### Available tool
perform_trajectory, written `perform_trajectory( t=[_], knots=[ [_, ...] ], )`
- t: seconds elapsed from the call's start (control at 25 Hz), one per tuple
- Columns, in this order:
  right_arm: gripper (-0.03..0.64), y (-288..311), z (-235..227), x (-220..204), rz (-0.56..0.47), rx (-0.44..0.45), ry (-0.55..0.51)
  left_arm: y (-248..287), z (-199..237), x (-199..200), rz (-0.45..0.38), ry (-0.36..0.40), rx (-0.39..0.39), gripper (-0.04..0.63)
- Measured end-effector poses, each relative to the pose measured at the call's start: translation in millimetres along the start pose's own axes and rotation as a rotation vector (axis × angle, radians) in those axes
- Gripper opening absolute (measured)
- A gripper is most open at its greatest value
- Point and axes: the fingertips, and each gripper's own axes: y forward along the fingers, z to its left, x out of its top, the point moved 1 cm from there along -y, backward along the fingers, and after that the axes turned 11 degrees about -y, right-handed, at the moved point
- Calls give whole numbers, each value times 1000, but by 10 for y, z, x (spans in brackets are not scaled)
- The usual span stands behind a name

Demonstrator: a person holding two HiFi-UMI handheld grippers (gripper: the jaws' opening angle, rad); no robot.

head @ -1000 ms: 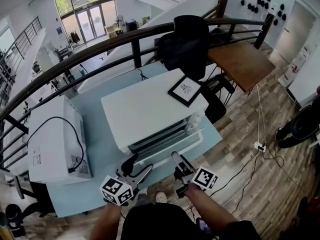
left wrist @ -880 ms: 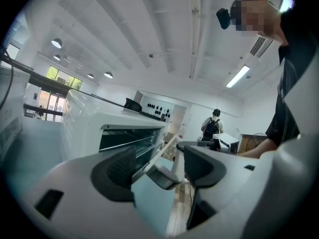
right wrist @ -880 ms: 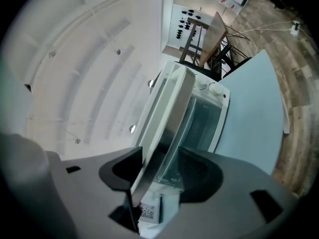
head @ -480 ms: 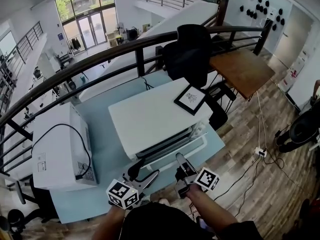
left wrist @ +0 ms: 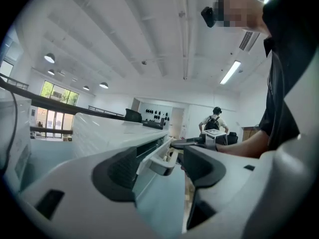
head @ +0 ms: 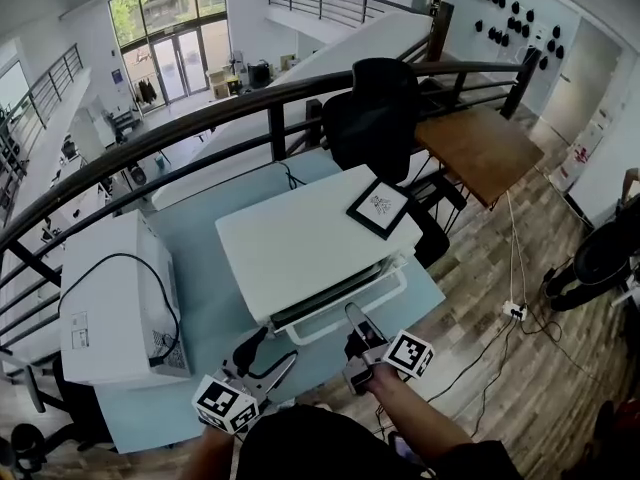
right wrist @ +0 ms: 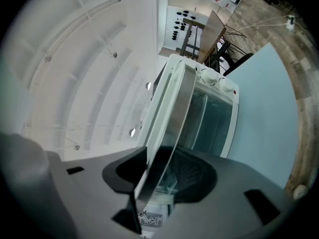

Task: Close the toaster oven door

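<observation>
Toaster oven (head: 310, 243) at desk (head: 195, 303) front edge, door (right wrist: 212, 123) ajar. Right gripper (head: 352, 318) apparently clamped on door handle (right wrist: 172, 113); left gripper (head: 270, 346) spread, empty. Swing handle along hinge arc until door seats.

White toaster oven (head: 300, 243), pale blue table (head: 215, 303), black chair (head: 375, 108), grey-brown wood-plank floor (head: 500, 298)

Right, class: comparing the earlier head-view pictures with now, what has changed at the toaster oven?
The right gripper moved in to the door handle and its jaws closed on it; the toaster oven door swung up, now almost shut. The left gripper stayed open, empty and low.
</observation>
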Motion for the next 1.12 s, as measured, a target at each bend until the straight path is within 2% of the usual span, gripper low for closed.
perform_trajectory(
  t=[0.2, 0.4, 0.88, 1.12],
  knots=[
    [160, 131, 37, 38, -1, 3, -6, -53, 166, 89, -54, -63, 20, 291],
    [161, 218, 76, 53, 7, -4, -6, -36, 204, 98, -53, -38, 21, 288],
    [161, 321, 89, 77, 7, -15, 2, -109, 279, 193, -97, -53, 5, 224],
    [161, 338, 87, 85, 13, -7, -3, -102, 321, 207, -100, -52, 10, 222]
  ],
)
